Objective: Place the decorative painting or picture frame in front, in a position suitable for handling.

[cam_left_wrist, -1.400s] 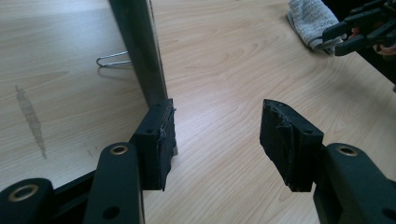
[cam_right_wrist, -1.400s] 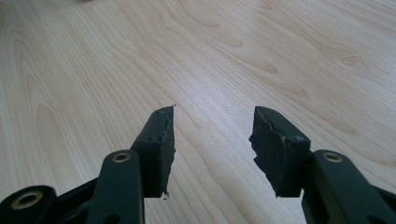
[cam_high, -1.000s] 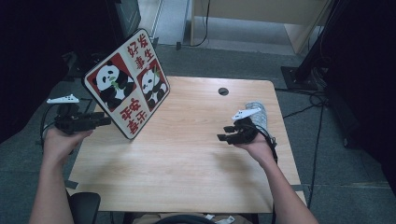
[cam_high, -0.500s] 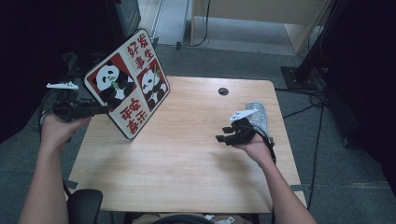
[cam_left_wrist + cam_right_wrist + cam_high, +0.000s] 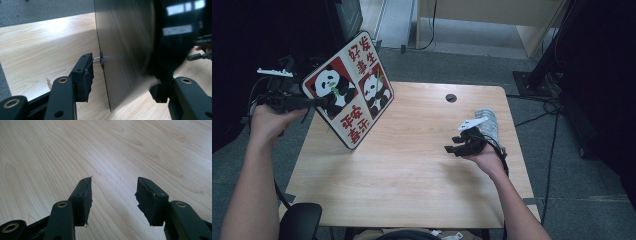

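Note:
A square panda board with red characters stands tilted on one corner at the left of the wooden table. My left gripper reaches its left edge from the side. In the left gripper view the board's thin edge stands between the jaws. A small metal hook bridges the gap to the left pad, and I see neither pad pressing. My right gripper hovers low over the table's right part. Its jaws have just been opening, with nothing between them.
A silvery grey bundle lies on the table just behind my right hand. A round cable hole sits near the far edge. A black chair stands at the near left corner. Grey floor surrounds the table.
My left hand has risen, and its gripper now meets the board higher along the left edge. The board has barely shifted. My right hand has stayed where it was.

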Demonstrator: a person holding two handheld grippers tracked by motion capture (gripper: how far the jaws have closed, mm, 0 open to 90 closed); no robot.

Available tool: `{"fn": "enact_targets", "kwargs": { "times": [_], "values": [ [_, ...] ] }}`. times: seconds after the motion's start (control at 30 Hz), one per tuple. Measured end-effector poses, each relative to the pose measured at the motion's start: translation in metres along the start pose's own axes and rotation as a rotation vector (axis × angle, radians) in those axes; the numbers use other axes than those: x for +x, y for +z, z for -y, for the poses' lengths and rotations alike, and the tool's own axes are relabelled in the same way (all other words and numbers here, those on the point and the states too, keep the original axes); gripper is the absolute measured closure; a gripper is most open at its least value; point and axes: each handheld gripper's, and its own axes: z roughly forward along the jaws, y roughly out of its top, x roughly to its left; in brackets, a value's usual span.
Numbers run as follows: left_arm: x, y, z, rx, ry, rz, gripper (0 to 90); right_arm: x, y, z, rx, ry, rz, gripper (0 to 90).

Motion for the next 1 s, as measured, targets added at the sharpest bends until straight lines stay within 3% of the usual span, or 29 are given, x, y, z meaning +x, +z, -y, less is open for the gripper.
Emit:
{"fn": "enact_targets", "kwargs": {
  "times": [0.4, 0.6, 1.0],
  "values": [
    [-0.003, -0.007, -0.043, 0.025, 0.013, -0.018, 45.7, -0.002, -0.001, 0.002, 0.012, -0.001, 0.013, 46.6],
    [-0.004, -0.01, -0.068, 0.044, 0.021, -0.007, 46.4, -0.003, -0.001, 0.003, 0.016, -0.004, 0.012, 46.5],
    [-0.001, 0.007, -0.103, 0.117, 0.037, -0.02, 51.3, -0.003, -0.001, 0.004, 0.018, -0.011, 0.012, 46.3]
  ]
}}
